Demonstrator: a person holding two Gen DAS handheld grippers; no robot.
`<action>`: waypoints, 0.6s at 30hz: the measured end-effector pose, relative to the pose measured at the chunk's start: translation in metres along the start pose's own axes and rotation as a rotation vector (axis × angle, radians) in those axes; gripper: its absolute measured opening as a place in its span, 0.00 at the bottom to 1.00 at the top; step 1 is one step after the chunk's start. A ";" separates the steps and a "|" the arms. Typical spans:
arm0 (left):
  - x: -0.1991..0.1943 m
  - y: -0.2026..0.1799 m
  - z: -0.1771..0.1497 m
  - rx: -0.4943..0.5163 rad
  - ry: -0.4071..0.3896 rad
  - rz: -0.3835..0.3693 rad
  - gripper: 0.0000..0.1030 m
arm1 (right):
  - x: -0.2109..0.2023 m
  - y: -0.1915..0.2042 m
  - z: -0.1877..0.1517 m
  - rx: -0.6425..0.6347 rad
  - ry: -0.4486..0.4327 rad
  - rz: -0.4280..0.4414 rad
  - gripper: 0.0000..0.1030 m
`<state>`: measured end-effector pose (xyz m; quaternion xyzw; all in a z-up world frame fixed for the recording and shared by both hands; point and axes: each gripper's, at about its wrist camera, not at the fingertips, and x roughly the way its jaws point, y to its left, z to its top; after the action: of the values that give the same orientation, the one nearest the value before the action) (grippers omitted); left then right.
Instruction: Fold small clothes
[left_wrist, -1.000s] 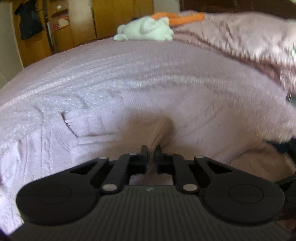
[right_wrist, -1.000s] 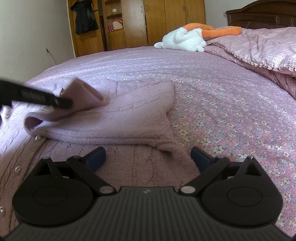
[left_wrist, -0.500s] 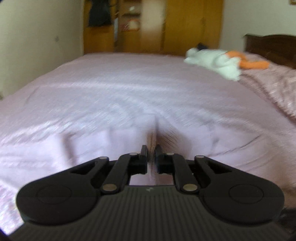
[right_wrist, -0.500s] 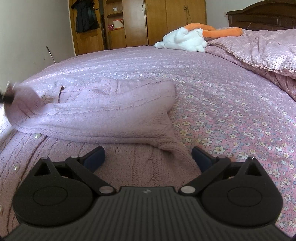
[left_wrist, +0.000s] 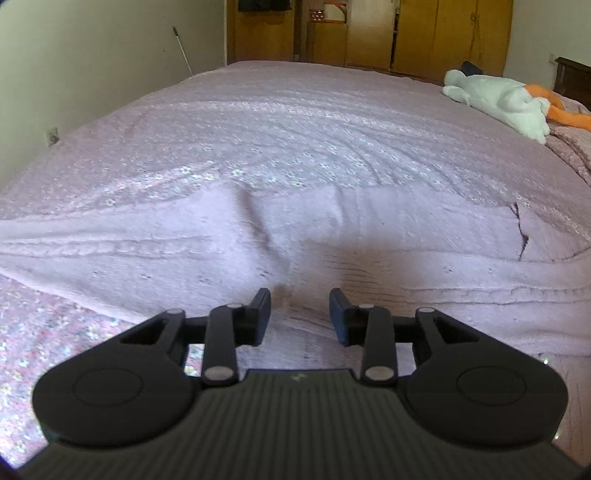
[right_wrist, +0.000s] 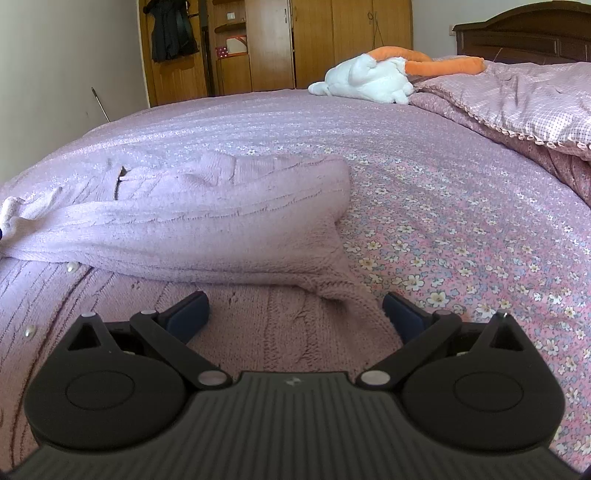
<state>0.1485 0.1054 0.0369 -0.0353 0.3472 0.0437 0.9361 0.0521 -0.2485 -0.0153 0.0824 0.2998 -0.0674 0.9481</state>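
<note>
A pale lilac knitted cardigan (right_wrist: 207, 229) with pearl buttons lies on the flowered bedspread (right_wrist: 461, 229), one sleeve folded across its body. It also shows in the left wrist view (left_wrist: 369, 243), lying flat. My left gripper (left_wrist: 300, 314) is open just above the knit and holds nothing. My right gripper (right_wrist: 295, 314) is wide open, low over the cardigan's lower part, and empty.
A white and orange plush toy (right_wrist: 373, 79) lies at the far side of the bed, also seen in the left wrist view (left_wrist: 506, 99). A checked pink quilt (right_wrist: 528, 96) is bunched at the right. Wooden wardrobes (right_wrist: 280, 40) stand behind.
My left gripper was shut on the sleeve, carried it across the cardigan to the left, and has now opened and let it go. The right gripper has stayed open and still.
</note>
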 end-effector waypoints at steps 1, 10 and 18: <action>0.000 0.002 -0.001 -0.009 -0.002 0.000 0.36 | -0.001 0.000 0.001 0.004 -0.001 -0.003 1.00; 0.010 -0.003 0.008 -0.015 0.003 -0.034 0.49 | 0.001 -0.016 0.055 0.100 -0.099 0.043 1.00; 0.028 0.004 0.012 -0.114 0.000 -0.011 0.49 | 0.086 -0.035 0.088 0.193 0.050 0.080 0.69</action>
<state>0.1768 0.1121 0.0279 -0.0903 0.3441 0.0584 0.9328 0.1646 -0.3065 0.0015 0.1868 0.3119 -0.0562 0.9299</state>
